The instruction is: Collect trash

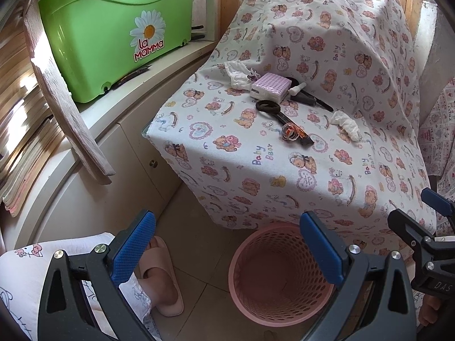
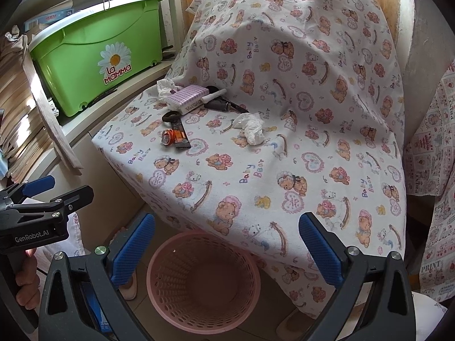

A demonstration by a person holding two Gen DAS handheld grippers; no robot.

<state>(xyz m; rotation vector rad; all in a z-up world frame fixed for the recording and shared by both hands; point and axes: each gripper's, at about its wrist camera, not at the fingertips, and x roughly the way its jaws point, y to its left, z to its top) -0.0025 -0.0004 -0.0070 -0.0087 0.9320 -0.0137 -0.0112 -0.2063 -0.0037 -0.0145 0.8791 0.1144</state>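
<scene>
Two crumpled white tissues lie on a table draped in a bear-print cloth (image 1: 256,164): one (image 1: 347,125) (image 2: 251,127) at the right, one (image 1: 237,72) (image 2: 165,86) at the back left. A shiny orange wrapper (image 1: 290,134) (image 2: 167,137) rests mid-table. A pink mesh bin (image 1: 280,272) (image 2: 203,281) stands on the floor below the table's front edge, with nothing in it. My left gripper (image 1: 227,250) and right gripper (image 2: 227,251) both hang open above the bin, holding nothing.
Black scissors (image 1: 280,116), a purple checked tissue pack (image 1: 269,87) and a black-and-white tool (image 1: 307,93) also lie on the cloth. A green tub (image 1: 113,34) sits on the cream cabinet at the left. A pink slipper (image 1: 163,275) is on the floor.
</scene>
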